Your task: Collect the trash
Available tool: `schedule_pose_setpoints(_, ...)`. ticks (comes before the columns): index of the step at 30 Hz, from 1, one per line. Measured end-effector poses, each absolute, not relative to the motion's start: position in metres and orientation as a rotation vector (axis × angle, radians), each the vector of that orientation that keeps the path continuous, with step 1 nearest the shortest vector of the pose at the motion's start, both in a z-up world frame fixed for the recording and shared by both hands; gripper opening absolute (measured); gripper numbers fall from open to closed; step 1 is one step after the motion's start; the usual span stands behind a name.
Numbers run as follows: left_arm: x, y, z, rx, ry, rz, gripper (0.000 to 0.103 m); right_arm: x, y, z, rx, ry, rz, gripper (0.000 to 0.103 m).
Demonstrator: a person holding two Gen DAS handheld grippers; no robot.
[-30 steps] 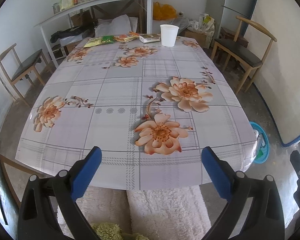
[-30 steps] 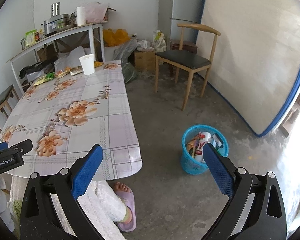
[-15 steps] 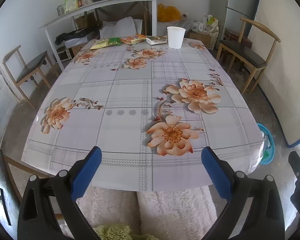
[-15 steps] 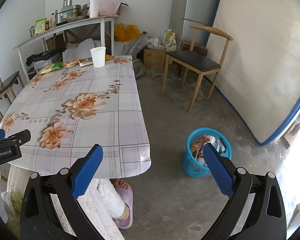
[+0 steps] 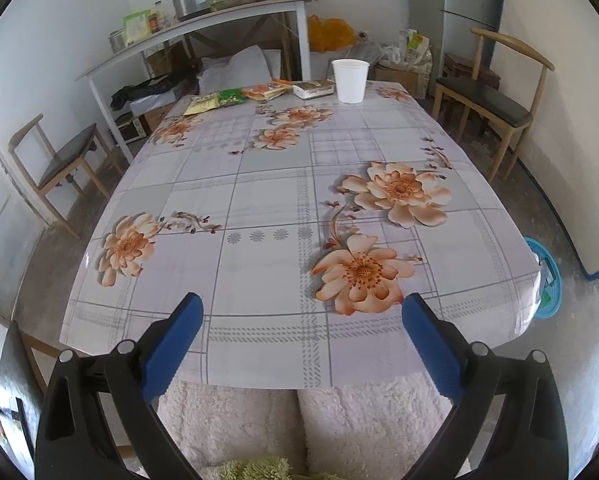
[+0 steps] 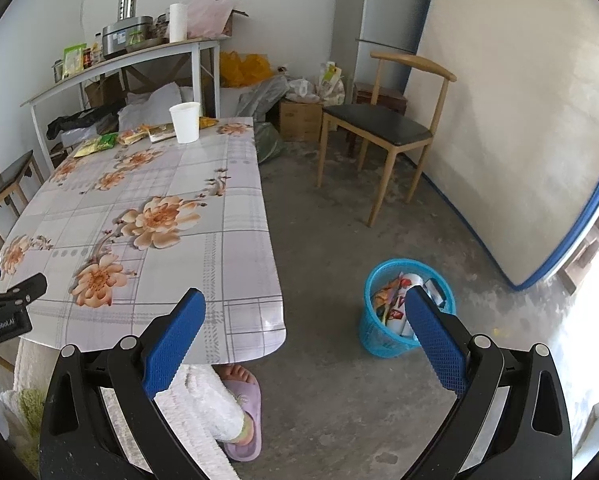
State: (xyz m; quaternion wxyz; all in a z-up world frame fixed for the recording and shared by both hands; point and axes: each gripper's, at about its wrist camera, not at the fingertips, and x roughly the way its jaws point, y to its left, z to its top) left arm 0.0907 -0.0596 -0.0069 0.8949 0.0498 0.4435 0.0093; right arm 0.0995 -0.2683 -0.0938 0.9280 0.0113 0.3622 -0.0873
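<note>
At the table's far end stand a white paper cup (image 5: pixel 350 80), a small flat box (image 5: pixel 314 88), an orange snack wrapper (image 5: pixel 264 91) and a green-yellow wrapper (image 5: pixel 215 101). The cup (image 6: pixel 185 122) and wrappers (image 6: pixel 98 145) also show in the right wrist view. My left gripper (image 5: pixel 302 312) is open and empty over the table's near edge. My right gripper (image 6: pixel 304 308) is open and empty beside the table's right corner. A blue mesh bin (image 6: pixel 383 336) holding wrappers stands on the floor to the right; its rim (image 5: pixel 547 276) shows in the left wrist view.
The floral tablecloth table (image 5: pixel 267 200) fills the middle. Wooden chairs stand at the right (image 6: pixel 383 128) and left (image 5: pixel 59 160). A white shelf table (image 5: pixel 203 24) with pots is behind. The person's legs and a purple slipper (image 6: pixel 243 412) are under the near edge.
Both grippers have shifted a little, so the table and far objects sit slightly differently in view. Both stay open and empty.
</note>
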Motion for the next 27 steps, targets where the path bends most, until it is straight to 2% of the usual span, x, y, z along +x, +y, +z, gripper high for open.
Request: schedule_pose_setpoints(27, 0.093, -0.065, -0.001, 0.098, 0.922, 0.016, 0.098, 0.095, -0.270, -0.093, 0.066, 0.730, -0.156, 0.096)
